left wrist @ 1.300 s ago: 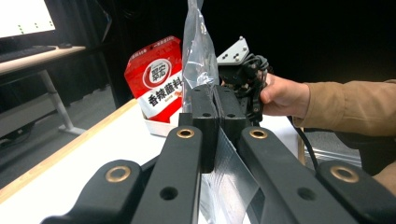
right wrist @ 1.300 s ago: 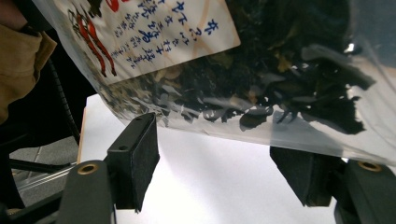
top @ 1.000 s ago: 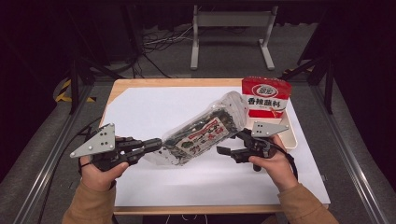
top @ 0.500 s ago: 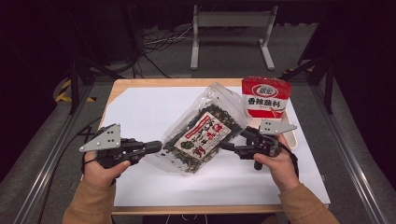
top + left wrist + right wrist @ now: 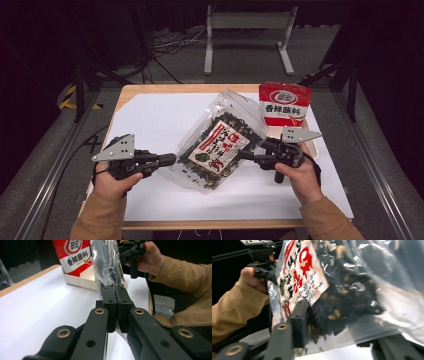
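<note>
A clear plastic bag (image 5: 220,147) of dark dried pieces, with a white and red label, hangs tilted above the white table sheet. My left gripper (image 5: 172,160) is shut on its lower left edge; in the left gripper view the pads (image 5: 110,293) pinch the thin film of the bag (image 5: 107,262). My right gripper (image 5: 240,154) is at the bag's right side. Its jaws have just been closing, and the bulging bag (image 5: 352,290) sits between them with a wide gap. One finger (image 5: 298,320) lies against the label side.
A red snack packet (image 5: 285,102) stands upright in a shallow white tray (image 5: 314,145) at the back right of the table. The wooden table edge (image 5: 165,89) borders the white sheet. Metal stand legs (image 5: 245,45) stand on the floor beyond.
The bag has turned so its label faces up and has sunk a little with my left hand. My right gripper's jaws have narrowed around the bag's right side.
</note>
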